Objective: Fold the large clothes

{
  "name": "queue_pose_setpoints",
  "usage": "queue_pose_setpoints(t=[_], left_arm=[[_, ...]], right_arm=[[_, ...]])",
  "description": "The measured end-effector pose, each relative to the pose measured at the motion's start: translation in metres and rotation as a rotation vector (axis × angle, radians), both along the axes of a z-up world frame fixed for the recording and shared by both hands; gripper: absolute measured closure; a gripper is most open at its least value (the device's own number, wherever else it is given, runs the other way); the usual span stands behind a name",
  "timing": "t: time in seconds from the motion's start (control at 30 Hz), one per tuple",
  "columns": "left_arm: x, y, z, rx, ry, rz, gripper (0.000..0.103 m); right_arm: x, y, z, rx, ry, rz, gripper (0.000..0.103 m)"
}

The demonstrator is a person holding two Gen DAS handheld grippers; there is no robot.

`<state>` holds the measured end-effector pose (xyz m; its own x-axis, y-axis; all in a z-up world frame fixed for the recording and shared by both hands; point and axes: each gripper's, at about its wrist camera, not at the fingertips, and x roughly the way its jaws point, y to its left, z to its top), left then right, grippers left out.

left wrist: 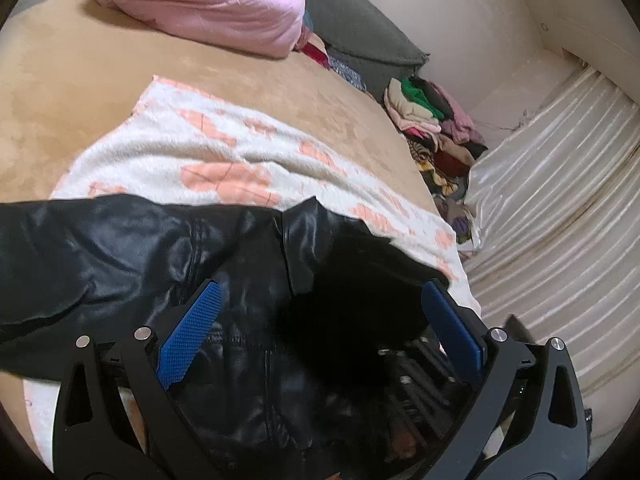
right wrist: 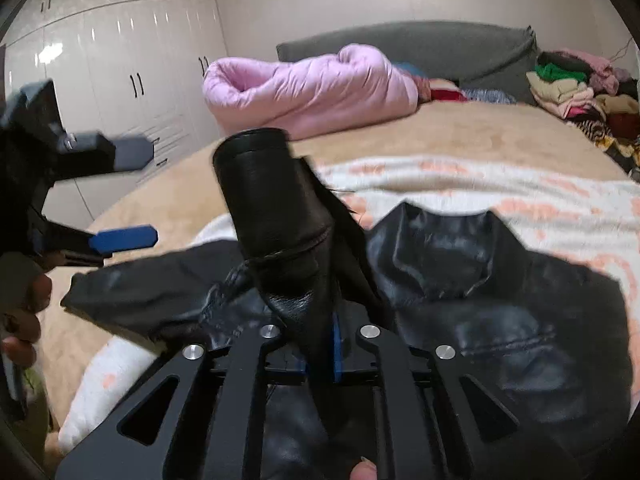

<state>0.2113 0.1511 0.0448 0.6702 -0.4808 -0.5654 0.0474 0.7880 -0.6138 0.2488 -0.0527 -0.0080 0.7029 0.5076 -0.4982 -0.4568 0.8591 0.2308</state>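
Leather jacket (left wrist: 132, 252), black and shiny, lies on a white-and-peach blanket (left wrist: 208, 152) on the bed (left wrist: 80, 92). Left wrist view: the left gripper (left wrist: 320, 332) hangs over it with its blue fingers (left wrist: 192, 332) spread wide, nothing pinched.

Right wrist view: the right gripper (right wrist: 320, 344) has its fingers clamped on a sleeve (right wrist: 276, 208), cuff sticking up above the jacket's body and collar (right wrist: 440, 248).

Looks heavy-ish, floppy but thick, and slick, so it'd probably slide out of a shallow pinch. Seams, cuffs or the hem seem like the safest places to grab.
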Motion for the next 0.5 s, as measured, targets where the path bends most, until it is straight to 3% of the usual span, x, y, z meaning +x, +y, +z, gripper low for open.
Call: queue_pose_setpoints(t=[0.07,0.13,0.17,0.2,0.3,0.37,0.5], left_arm=[[0.001,0.001,-0.006,-0.008,0.008,-0.009,0.009],[0.000,0.004,-0.010,-0.032,0.016,-0.014,0.009],[-0.001,0.006,-0.012,-0.048,0.020,-0.015,0.009],[-0.001,0.008,-0.013,-0.053,0.025,-0.015,0.009],[-0.001,0.011,-0.020,-0.020,0.058,-0.004,0.009],[0.000,0.012,-0.028,-0.008,0.095,-0.006,0.009],[0.000,0.014,-0.048,0.003,0.165,-0.009,0.009]], right_arm=[[-0.001,0.008,-0.008,-0.007,0.024,0.015,0.075],[-0.004,0.016,-0.016,-0.026,0.045,0.039,0.074],[-0.007,0.020,-0.020,-0.037,0.056,0.054,0.064],[-0.008,0.022,-0.023,-0.046,0.072,0.071,0.038],[-0.018,0.026,-0.030,-0.058,0.099,0.109,0.017],[-0.027,0.027,-0.031,-0.069,0.103,0.132,0.009],[-0.042,0.018,-0.025,-0.048,0.110,0.161,0.007]])
